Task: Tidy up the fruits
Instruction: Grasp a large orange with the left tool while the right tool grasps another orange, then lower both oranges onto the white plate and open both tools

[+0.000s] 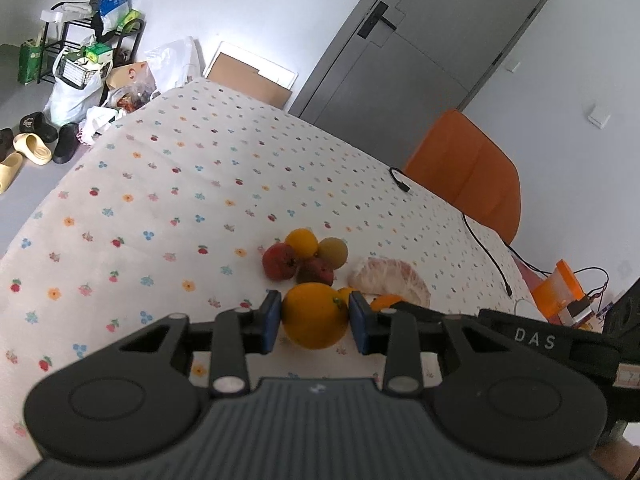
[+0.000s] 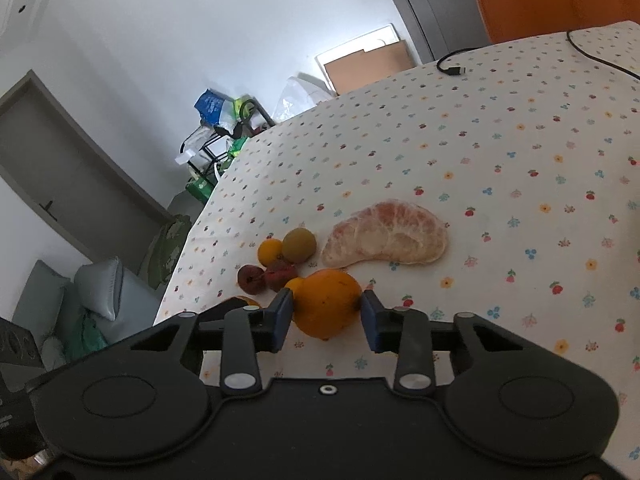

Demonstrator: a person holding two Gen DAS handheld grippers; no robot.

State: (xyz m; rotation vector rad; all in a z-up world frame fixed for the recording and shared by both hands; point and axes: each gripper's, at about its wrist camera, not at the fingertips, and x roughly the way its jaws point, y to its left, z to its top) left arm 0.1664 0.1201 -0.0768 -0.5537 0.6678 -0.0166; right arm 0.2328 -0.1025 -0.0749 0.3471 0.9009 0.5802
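In the left wrist view the left gripper [image 1: 314,322] has its blue pads closed against both sides of a large yellow-orange orange [image 1: 315,316], which sits on the flowered tablecloth [image 1: 160,184] at about six o'clock of the fruit pile. Just beyond it, toward twelve o'clock, lie two dark red fruits [image 1: 279,261], a smaller orange [image 1: 301,243] and a dull green-brown round fruit [image 1: 333,253], all bunched and touching; what kind the red ones are is hard to tell. At two o'clock from the held orange rests a peeled pomelo wedge [image 1: 390,276], its near edge cut off by the gripper finger. A small orange fruit [image 1: 346,293] peeps out behind the right pad, mostly hidden. In the right wrist view the right gripper [image 2: 326,312] stands with its pads narrowed onto a deeper orange fruit [image 2: 326,306]; the left pad touches it, while contact at the right pad is hard to make out. The other large orange shows there only as a sliver [image 2: 242,301] at nine o'clock behind the gripper body. A black cable [image 1: 486,240] trails across the cloth toward an orange chair [image 1: 468,168], whose lower part the table hides.
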